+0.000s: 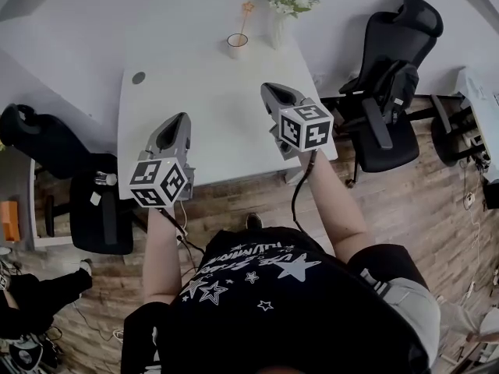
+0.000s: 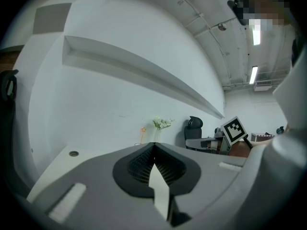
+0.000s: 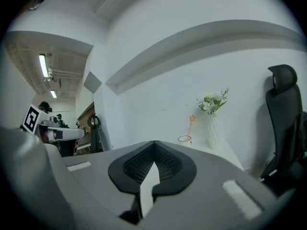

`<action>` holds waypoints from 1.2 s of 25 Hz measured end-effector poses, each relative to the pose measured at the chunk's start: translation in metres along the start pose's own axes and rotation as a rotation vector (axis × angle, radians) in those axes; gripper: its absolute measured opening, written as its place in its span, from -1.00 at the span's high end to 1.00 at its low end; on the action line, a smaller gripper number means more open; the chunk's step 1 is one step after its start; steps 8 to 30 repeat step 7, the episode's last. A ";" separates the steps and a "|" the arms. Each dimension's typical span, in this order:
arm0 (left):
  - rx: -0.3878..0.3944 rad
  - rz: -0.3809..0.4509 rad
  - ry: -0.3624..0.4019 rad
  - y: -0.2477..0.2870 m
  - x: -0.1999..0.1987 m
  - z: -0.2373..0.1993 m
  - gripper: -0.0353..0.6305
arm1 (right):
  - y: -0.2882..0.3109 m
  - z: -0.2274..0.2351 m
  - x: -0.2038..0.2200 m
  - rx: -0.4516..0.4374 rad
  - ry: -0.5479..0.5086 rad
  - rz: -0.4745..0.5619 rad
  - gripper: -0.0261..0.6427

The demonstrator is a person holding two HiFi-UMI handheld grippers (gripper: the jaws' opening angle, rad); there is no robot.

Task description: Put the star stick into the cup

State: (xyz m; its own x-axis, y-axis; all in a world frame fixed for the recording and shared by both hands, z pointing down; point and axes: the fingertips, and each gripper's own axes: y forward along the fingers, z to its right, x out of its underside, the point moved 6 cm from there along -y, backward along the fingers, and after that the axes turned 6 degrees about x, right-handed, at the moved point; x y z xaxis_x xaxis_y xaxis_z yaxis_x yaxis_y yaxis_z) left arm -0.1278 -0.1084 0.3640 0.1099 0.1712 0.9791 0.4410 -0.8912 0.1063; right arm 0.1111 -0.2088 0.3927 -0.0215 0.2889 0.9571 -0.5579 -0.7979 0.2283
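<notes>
Both left tool (image 1: 184, 118) and right tool (image 1: 267, 88) closed; star stick (image 1: 245, 15) in cup (image 1: 237, 46)

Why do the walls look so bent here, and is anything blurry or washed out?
Left gripper view: the wide-angle lens bows the straight wall ledge into an arc, the corners go black, and the ceiling lamp glares. Right gripper view: the same bending; the star stick shows tiny and faint. Head view: even, soft light, no hard shadows on the table.

Bare table (image 1: 210, 119) ahead; vase (image 1: 278, 31) crowds cup (image 1: 237, 45) (on its right).
</notes>
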 end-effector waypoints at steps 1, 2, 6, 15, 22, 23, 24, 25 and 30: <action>0.003 -0.004 -0.001 0.000 0.001 0.000 0.89 | -0.001 -0.001 -0.001 0.003 0.000 0.002 0.88; 0.007 -0.008 -0.003 0.000 0.002 0.001 0.89 | -0.002 -0.001 -0.001 0.005 0.002 0.004 0.88; 0.025 -0.029 -0.011 -0.003 0.007 0.005 0.89 | -0.009 -0.006 0.000 0.011 0.006 0.003 0.88; 0.029 -0.034 -0.012 -0.004 0.009 0.006 0.89 | -0.010 -0.007 0.000 0.012 0.007 0.002 0.88; 0.029 -0.034 -0.012 -0.004 0.009 0.006 0.89 | -0.010 -0.007 0.000 0.012 0.007 0.002 0.88; 0.029 -0.034 -0.012 -0.004 0.009 0.006 0.89 | -0.010 -0.007 0.000 0.012 0.007 0.002 0.88; 0.029 -0.034 -0.012 -0.004 0.009 0.006 0.89 | -0.010 -0.007 0.000 0.012 0.007 0.002 0.88; 0.029 -0.034 -0.012 -0.004 0.009 0.006 0.89 | -0.010 -0.007 0.000 0.012 0.007 0.002 0.88; 0.029 -0.034 -0.012 -0.004 0.009 0.006 0.89 | -0.010 -0.007 0.000 0.012 0.007 0.002 0.88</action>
